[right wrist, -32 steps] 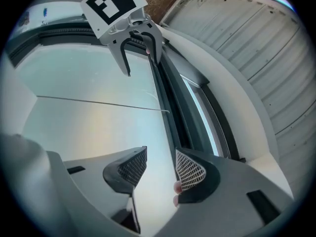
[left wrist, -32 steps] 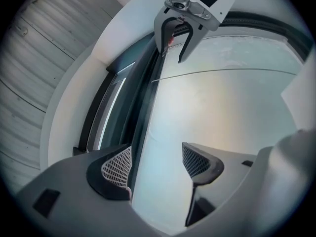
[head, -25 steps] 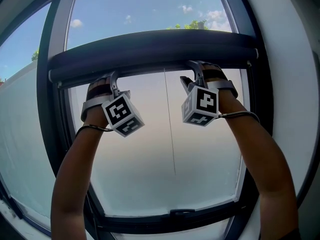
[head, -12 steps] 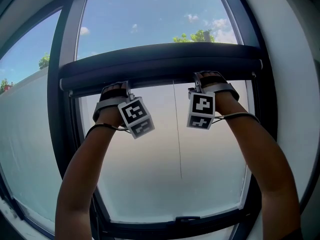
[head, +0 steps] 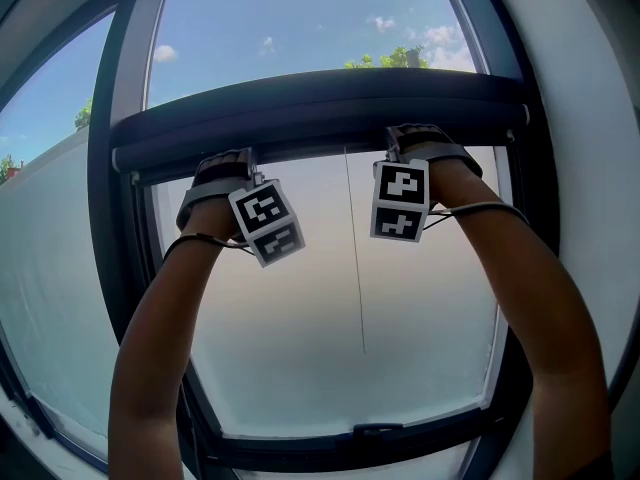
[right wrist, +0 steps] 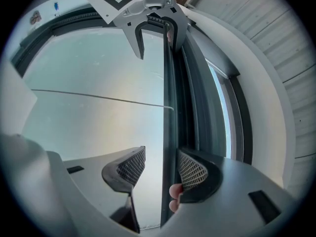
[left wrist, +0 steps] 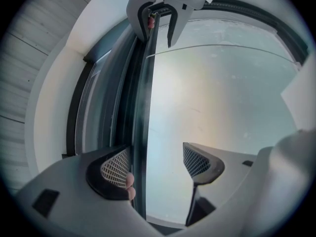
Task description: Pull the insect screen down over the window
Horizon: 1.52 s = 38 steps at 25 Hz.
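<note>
The insect screen's dark pull bar (head: 320, 103) lies level across the window, high in the opening, with open sky and treetops showing above it and a pale, hazy pane below. Whether mesh is already stretched above the bar cannot be told; the sky there looks clear. A thin pull cord (head: 355, 268) hangs from the middle of the bar, loose and untouched, ending well above the bottom rail of the window frame (head: 350, 438).

Both tools are up at the bar's lower edge, one to each side of the cord. The left gripper (left wrist: 155, 164) has its jaws apart, and the bar's thin lip runs between them, close against the left pad with clear space to the other pad. The right gripper (right wrist: 160, 167) mirrors it: jaws spread, the lip between them and hard by the right pad. Neither is clamped; they seem hooked over the lip rather than pinching it. A fingertip (right wrist: 174, 199) of the holding hand peeps out beside the right pad.

As a judgement, the task is at its early stage: the hold on the bar is set, but the bar is near the top and nearly the whole drop to the bottom rail is left, with any latching there not yet done
</note>
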{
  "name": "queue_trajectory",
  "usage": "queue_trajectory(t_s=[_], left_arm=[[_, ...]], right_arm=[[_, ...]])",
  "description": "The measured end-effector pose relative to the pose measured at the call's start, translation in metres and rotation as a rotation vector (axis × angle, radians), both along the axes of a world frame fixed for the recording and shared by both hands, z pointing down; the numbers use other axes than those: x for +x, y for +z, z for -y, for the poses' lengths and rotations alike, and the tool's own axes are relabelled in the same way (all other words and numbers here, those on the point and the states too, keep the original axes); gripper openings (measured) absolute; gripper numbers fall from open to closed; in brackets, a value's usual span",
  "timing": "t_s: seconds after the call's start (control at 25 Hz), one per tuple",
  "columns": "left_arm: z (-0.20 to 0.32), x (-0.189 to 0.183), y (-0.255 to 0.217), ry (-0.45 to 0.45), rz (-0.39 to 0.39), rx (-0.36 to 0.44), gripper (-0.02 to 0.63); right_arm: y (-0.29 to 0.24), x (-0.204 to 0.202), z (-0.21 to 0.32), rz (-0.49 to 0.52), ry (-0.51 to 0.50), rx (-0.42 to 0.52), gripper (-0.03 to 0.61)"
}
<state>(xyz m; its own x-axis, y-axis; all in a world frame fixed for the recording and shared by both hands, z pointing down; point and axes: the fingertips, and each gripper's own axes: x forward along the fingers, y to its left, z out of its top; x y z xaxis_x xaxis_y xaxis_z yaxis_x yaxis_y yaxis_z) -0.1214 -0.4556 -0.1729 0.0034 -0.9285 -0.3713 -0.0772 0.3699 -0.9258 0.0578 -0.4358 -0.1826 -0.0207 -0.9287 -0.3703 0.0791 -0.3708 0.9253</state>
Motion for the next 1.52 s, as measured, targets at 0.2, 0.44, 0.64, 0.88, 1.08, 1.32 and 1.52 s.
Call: queue_trajectory(t_s=[0.2, 0.44, 0.64, 0.88, 1.08, 1.32, 1.52], left_arm=[[-0.005, 0.0, 0.005, 0.04, 0.006, -0.022, 0.311], [-0.007, 0.001, 0.024, 0.06, 0.001, -0.103, 0.311], [-0.008, 0.001, 0.039, 0.052, 0.033, -0.164, 0.311], [-0.008, 0.001, 0.047, 0.054, 0.062, -0.167, 0.311], [-0.014, 0.003, 0.089, 0.055, 0.081, -0.274, 0.31], [-0.016, 0.002, 0.12, 0.054, 0.079, -0.295, 0.31], [-0.018, 0.004, 0.145, 0.079, 0.076, -0.31, 0.273]], right_arm=[[0.007, -0.002, -0.003, -0.006, 0.014, -0.07, 0.183], [0.024, -0.002, -0.008, -0.007, 0.023, -0.113, 0.183], [0.037, -0.001, -0.006, -0.007, 0.024, -0.151, 0.183], [0.045, 0.001, -0.008, -0.064, 0.048, -0.19, 0.183], [0.085, 0.005, -0.01, -0.094, 0.032, -0.226, 0.183], [0.116, 0.002, -0.011, -0.062, -0.015, -0.251, 0.183], [0.141, 0.003, -0.013, -0.063, -0.017, -0.271, 0.183]])
